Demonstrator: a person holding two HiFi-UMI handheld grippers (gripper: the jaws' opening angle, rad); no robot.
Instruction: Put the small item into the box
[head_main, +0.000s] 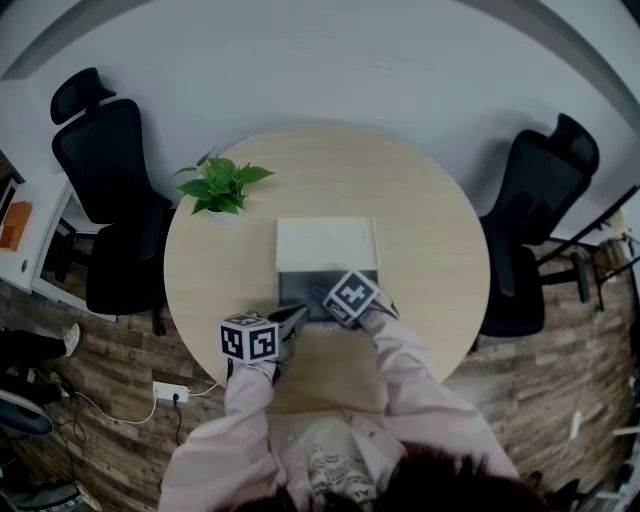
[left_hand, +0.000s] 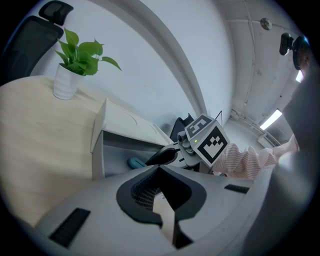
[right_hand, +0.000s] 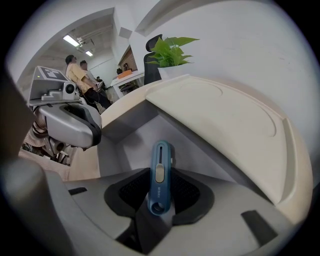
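The tabletop (head_main: 420, 220) is pale, matt wood grain. The box (head_main: 326, 243) looks smooth and matt. The small item (right_hand: 160, 172) is smooth blue plastic with a slight sheen.

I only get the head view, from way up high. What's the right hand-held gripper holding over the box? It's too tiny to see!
Observer: A slim blue item with a slider on it, clamped between the right hand-held gripper's jaws.
Operator: Is it in the box yet?
Observer: The left gripper view shows its tip down inside the open box. I cannot tell whether it touches the bottom.
Operator: Is the other one holding something too?
Observer: No. There is nothing between the left hand-held gripper's jaws.
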